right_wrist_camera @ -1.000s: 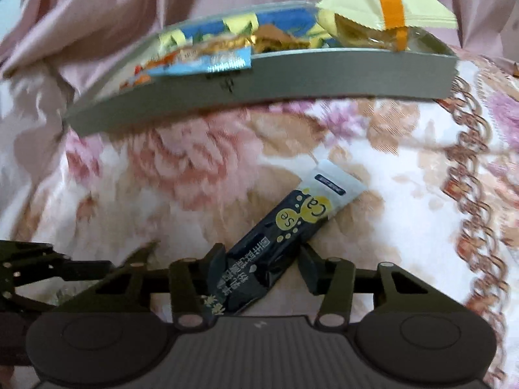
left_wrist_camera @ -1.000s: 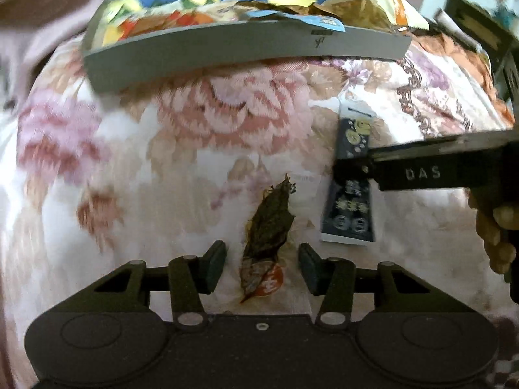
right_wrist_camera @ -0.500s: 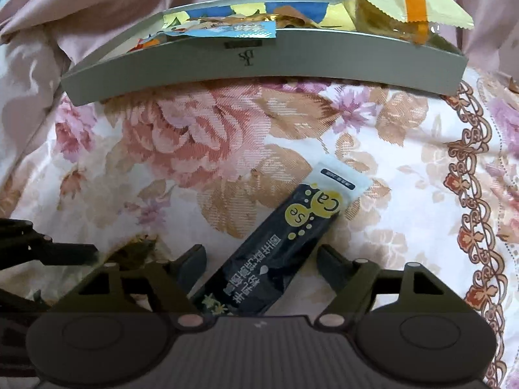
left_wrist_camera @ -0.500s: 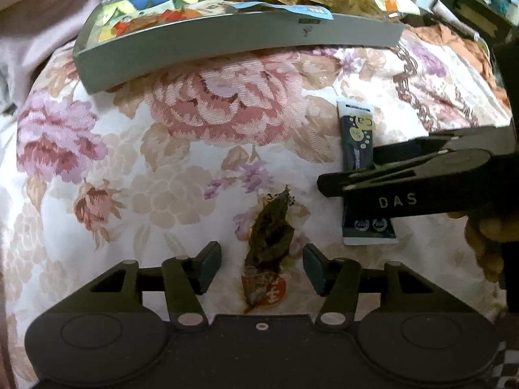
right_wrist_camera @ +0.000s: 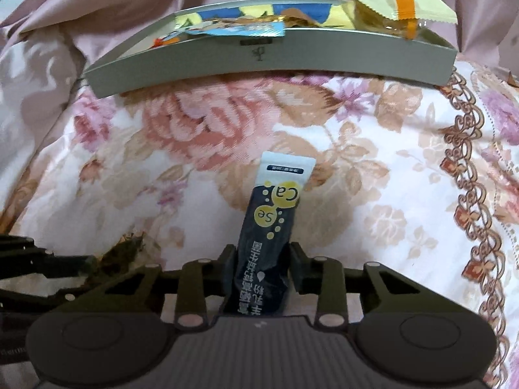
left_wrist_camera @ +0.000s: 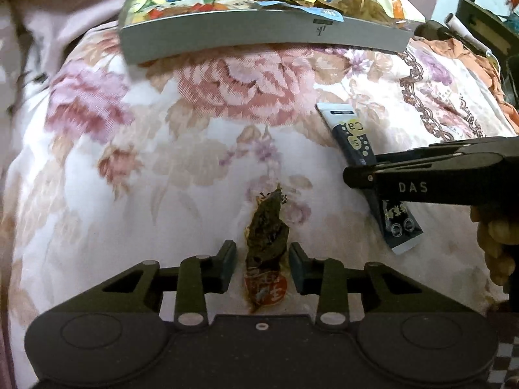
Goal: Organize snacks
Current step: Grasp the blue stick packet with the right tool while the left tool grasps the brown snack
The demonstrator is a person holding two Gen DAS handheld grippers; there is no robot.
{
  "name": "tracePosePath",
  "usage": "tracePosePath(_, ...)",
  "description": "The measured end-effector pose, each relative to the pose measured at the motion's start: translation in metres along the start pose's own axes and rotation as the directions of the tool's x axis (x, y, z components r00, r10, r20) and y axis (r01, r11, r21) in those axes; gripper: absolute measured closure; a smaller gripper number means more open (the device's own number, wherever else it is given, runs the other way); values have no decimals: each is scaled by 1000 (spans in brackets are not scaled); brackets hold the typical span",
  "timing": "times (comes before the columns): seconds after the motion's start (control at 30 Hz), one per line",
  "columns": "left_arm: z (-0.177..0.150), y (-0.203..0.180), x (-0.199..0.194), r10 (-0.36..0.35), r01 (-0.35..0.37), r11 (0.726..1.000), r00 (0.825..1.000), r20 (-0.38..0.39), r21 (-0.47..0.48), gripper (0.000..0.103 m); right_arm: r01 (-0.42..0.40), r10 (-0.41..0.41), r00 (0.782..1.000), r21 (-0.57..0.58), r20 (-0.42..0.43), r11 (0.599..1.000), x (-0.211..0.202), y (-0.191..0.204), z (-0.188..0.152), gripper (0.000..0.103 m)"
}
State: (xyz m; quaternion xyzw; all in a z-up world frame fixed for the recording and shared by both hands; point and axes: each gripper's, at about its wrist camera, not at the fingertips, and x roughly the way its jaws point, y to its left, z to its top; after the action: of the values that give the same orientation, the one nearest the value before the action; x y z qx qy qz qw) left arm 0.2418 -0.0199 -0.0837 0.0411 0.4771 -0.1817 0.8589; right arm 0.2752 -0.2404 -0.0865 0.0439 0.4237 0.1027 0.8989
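a shallow grey tray (left_wrist_camera: 227, 37) lies at the far side of the floral bedspread (left_wrist_camera: 113, 168), filled with mixed snack wrappers in blue, yellow and orange; a pale yellow packet with an orange stripe (right_wrist_camera: 397, 3) sits at its right end, overhanging the rim. on the near side, the left gripper (left_wrist_camera: 262, 270) is spread around a dark brown snack pouch (left_wrist_camera: 267, 236), its pads just beside the pouch and not touching it. to the right, the right gripper (right_wrist_camera: 262, 270) is pinched onto a dark stick sachet (right_wrist_camera: 274, 227) with yellow dots, gripping its near end, the far end pointing toward the tray.
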Motion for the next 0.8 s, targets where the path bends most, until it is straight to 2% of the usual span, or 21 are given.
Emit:
tracePosePath(0.17, -18, -2, -21, 17, -16, 998, 1000, 18, -69, 76, -37, 37, 999, 1, 0, 999, -10, 15, -16, 70)
tracePosePath(0.33, -21, 0, -33, 27, -21, 995, 998, 60, -101, 83, -45, 48, 998, -67, 37, 997, -20, 31, -27, 72)
tracePosePath(0.47, -22, 2, -30, 16, -7, 993, 997, 73, -122, 84, -39, 47, 996, -101, 77, 994, -28, 39, -31, 72)
tracePosePath(0.63, -19, 1, -30, -45, 59, 989, 993, 109, -132, 85, -51, 58, 994, -83, 91, 995, -32, 40, -31, 72)
tracePosePath(0.73, -17, -1, -26, -79, 93, 988, 990, 116, -122, 78, -46, 49, 993, -38, 104, 998, -34, 29, -27, 72)
tracePosePath(0.8, -15, -2, -23, -96, 110, 986, 989, 116, -122, 65, -47, 48, 993, -5, 107, 999, -34, 22, -24, 72)
